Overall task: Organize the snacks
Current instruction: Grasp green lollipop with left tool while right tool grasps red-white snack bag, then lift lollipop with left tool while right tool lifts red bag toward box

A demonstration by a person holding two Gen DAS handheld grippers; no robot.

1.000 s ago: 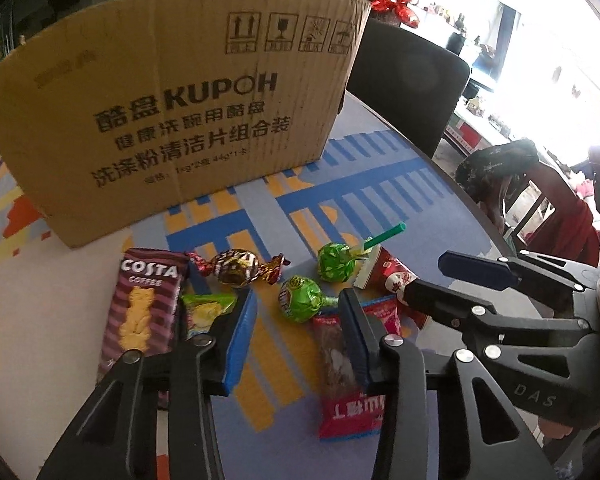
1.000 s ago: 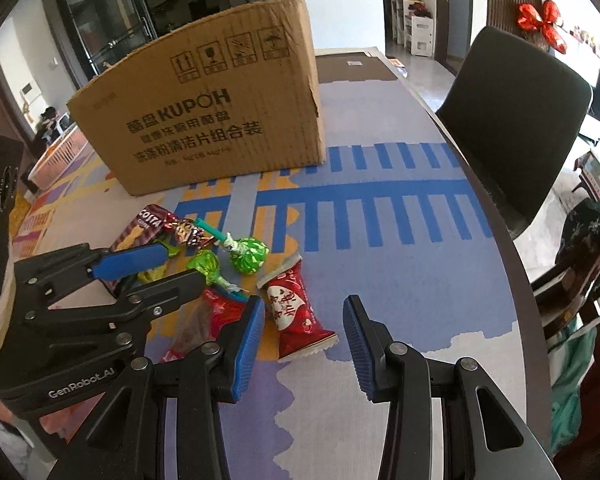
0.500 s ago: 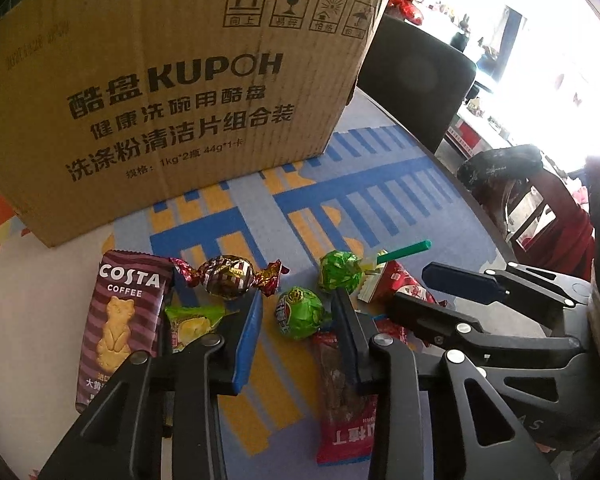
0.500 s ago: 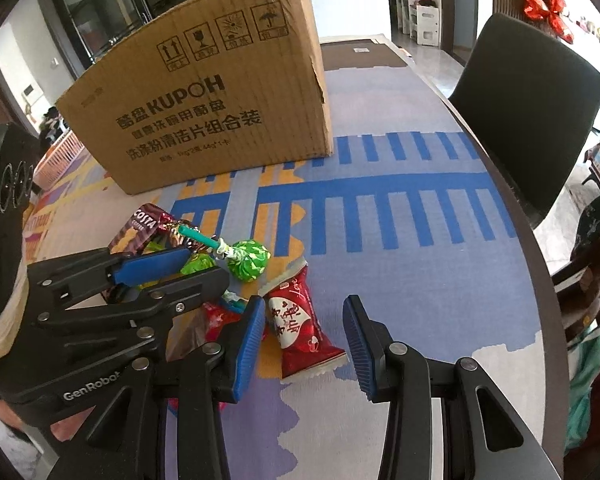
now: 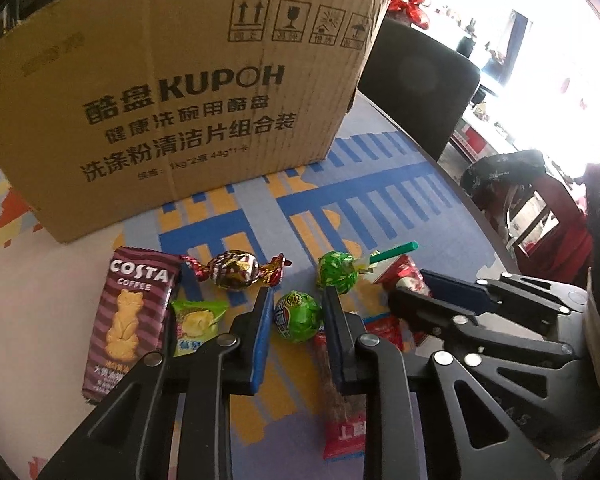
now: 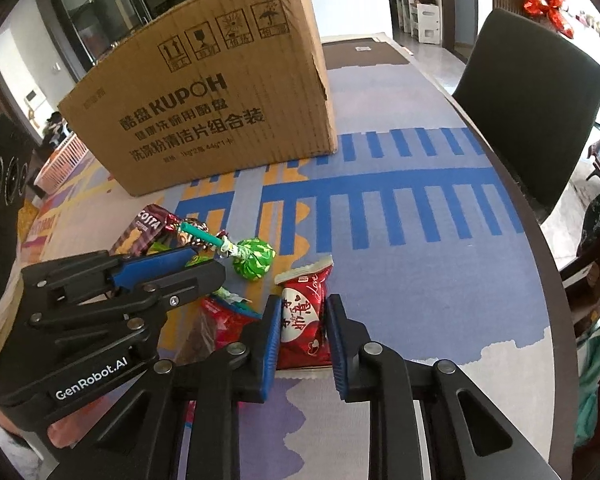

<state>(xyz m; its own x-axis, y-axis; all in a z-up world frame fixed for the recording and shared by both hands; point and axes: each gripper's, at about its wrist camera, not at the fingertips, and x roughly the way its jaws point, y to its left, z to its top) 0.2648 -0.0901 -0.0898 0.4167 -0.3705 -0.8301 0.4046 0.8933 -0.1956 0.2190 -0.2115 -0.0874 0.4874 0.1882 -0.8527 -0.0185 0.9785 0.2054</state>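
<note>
Snacks lie on the patterned tablecloth in front of a cardboard box (image 5: pixel 172 92). My left gripper (image 5: pixel 296 320) has its jaws closed in on a green-wrapped lollipop (image 5: pixel 298 316). My right gripper (image 6: pixel 302 322) has its jaws closed in on a red packet with white writing (image 6: pixel 304 314). Both snacks still rest on the table. Near them lie a second green lollipop with a green stick (image 5: pixel 338 272), a foil-wrapped chocolate (image 5: pixel 236 270), a Costa biscuit pack (image 5: pixel 130 312), a small green sachet (image 5: pixel 196 322) and a long red packet (image 5: pixel 342 396).
The box (image 6: pixel 204 108) stands upright behind the snacks, its top out of view. A black chair (image 6: pixel 532 92) stands at the table's right edge. The round table edge (image 6: pixel 540 240) curves close on the right.
Both grippers moved forward and down and narrowed, the left around the green lollipop, the right around the red packet.
</note>
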